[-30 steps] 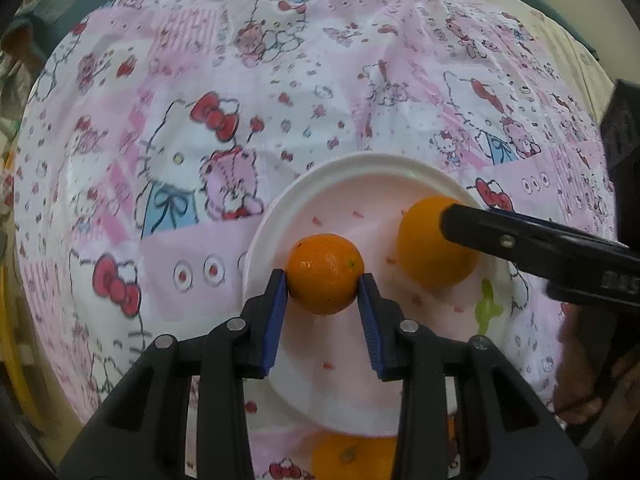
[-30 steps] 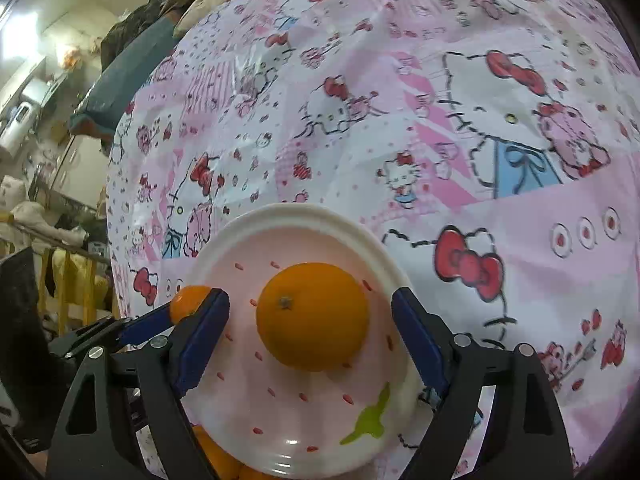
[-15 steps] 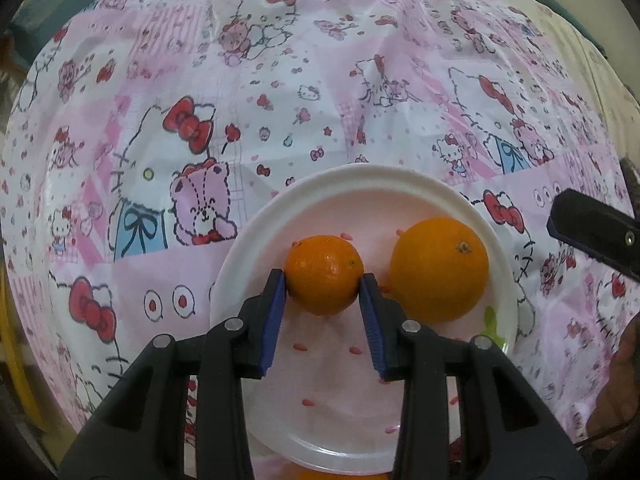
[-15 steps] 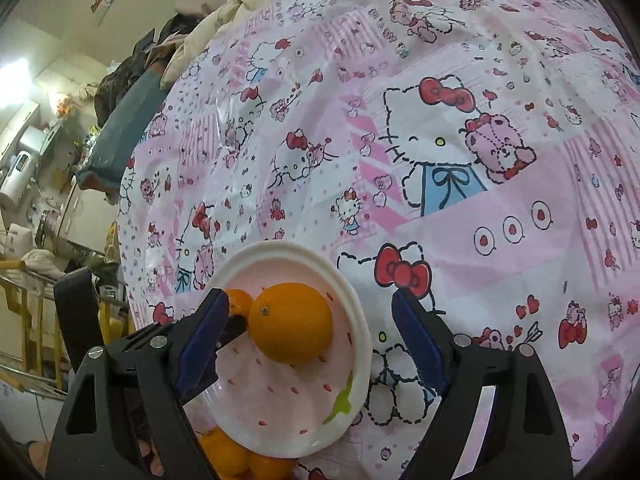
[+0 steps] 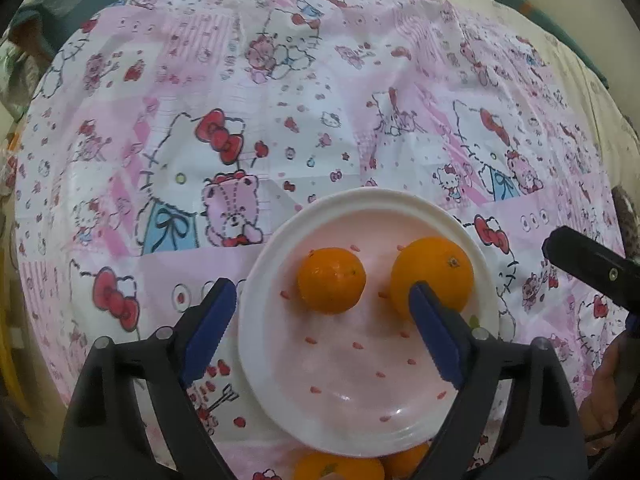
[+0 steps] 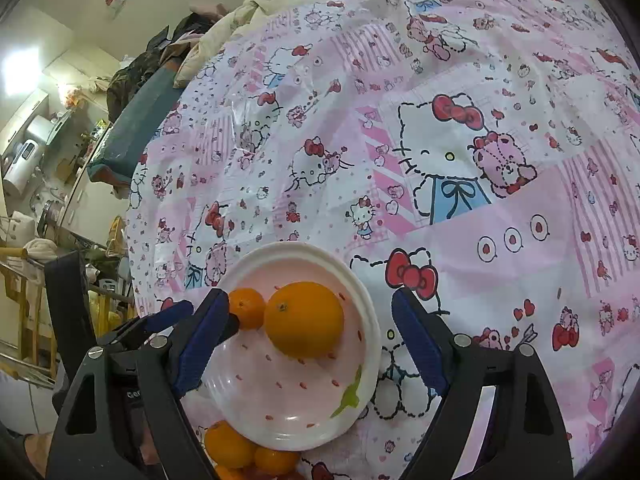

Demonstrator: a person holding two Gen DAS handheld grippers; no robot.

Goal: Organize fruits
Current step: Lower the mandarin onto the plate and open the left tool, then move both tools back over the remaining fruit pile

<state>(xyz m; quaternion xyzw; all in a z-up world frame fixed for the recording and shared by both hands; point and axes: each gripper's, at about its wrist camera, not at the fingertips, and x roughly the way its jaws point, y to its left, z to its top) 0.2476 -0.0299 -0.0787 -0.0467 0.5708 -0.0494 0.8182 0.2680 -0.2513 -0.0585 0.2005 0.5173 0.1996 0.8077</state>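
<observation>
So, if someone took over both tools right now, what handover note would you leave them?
Left tool: open; its jaws have just opened off the small orange, which sits free on the plate.
Right tool: open, empty, above the plate.
Large orange: on the plate beside the small one.
Done: two oranges plated.
Left: more oranges lie piled off the plate at its near edge, on the patterned cloth; these probably go on next.

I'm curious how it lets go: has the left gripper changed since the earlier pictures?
Yes. The left gripper has just opened its jaws, so the small orange sits free on the plate.
</observation>
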